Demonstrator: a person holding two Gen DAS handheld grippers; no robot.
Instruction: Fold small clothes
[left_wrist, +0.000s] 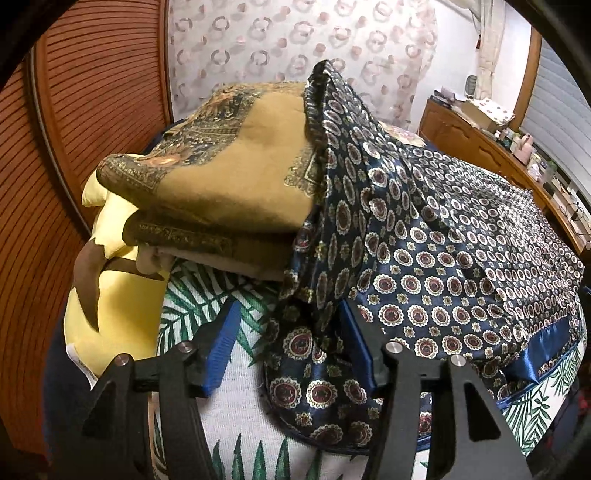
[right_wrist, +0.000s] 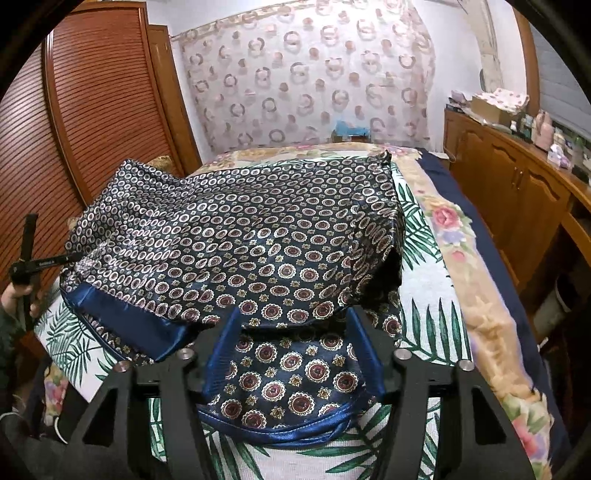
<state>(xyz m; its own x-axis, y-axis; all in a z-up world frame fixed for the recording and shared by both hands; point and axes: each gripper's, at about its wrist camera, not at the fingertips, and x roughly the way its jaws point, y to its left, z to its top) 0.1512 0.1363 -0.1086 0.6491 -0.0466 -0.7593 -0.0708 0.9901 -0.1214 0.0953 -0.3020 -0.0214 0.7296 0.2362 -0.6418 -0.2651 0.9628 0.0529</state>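
A navy satin garment (left_wrist: 443, 258) printed with round medallions lies spread on the palm-leaf sheet (left_wrist: 236, 406) of a bed. One corner of it is draped up against a folded tan blanket (left_wrist: 229, 173). My left gripper (left_wrist: 290, 343) is open just above the sheet. A bunched fold of the garment lies between its blue pads, close to the right one. In the right wrist view the same garment (right_wrist: 240, 240) is laid over itself, with a blue hem at the front. My right gripper (right_wrist: 293, 350) is open over that near edge, and the cloth lies flat between its pads.
A yellow cushion (left_wrist: 110, 295) sits under the blanket at the left. A louvred wooden wardrobe (right_wrist: 92, 110) stands left of the bed. A wooden dresser (right_wrist: 517, 192) with clutter runs along the right. A floral blanket (right_wrist: 454, 240) borders the sheet. A hand (right_wrist: 14, 295) holds a black tool at the left edge.
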